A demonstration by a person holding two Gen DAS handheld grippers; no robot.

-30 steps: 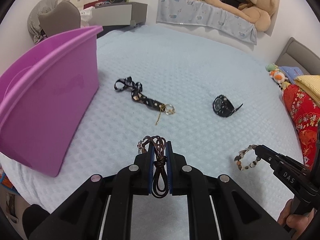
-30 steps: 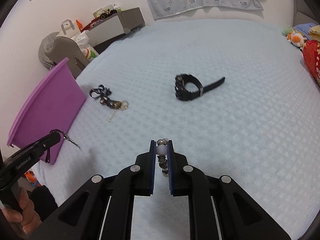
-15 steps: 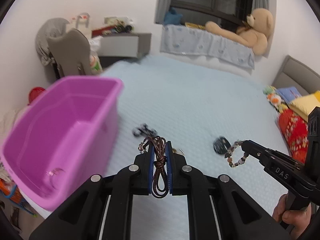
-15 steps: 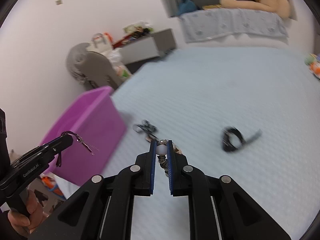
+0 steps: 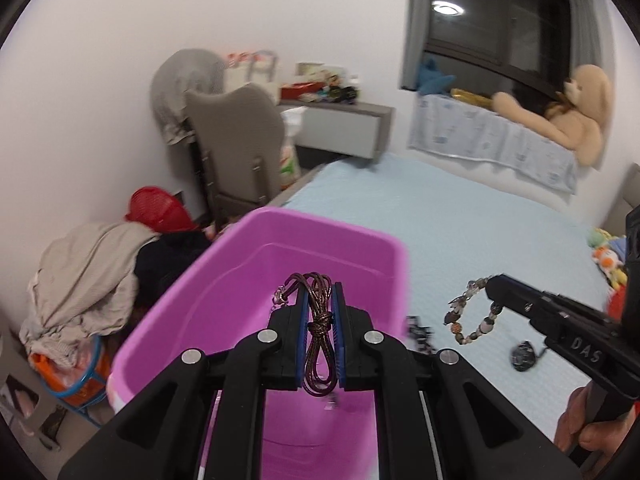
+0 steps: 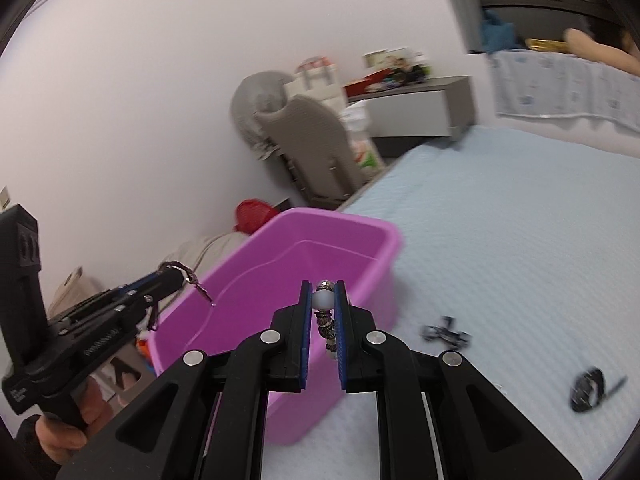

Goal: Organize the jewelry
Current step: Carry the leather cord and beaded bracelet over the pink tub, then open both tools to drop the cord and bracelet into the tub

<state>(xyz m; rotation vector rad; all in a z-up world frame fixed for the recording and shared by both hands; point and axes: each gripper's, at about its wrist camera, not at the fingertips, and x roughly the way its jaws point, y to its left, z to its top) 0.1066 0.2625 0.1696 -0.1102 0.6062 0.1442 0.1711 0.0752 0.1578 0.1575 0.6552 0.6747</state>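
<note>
Both grippers carry jewelry above the purple plastic tub [image 5: 256, 264].

Left gripper [image 5: 319, 322] jaws clench a brown corded necklace [image 5: 318, 320]; right gripper [image 6: 323, 320] jaws clench a beaded bracelet [image 6: 323, 302]. A black watch [image 6: 588, 390] and dark lanyard [image 6: 446, 332] lie on the pale-blue bed [image 6: 520, 220].

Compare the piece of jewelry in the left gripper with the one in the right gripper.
The cord bracelet is a dark brown bundle of thin knotted strands; the beaded bracelet is a loop of mixed grey, brown and white beads. The left gripper holds the cord bracelet in front of the purple bin's opening; the right gripper holds the beaded bracelet beside it, over the bed. Both are clamped and off the bed.
</note>
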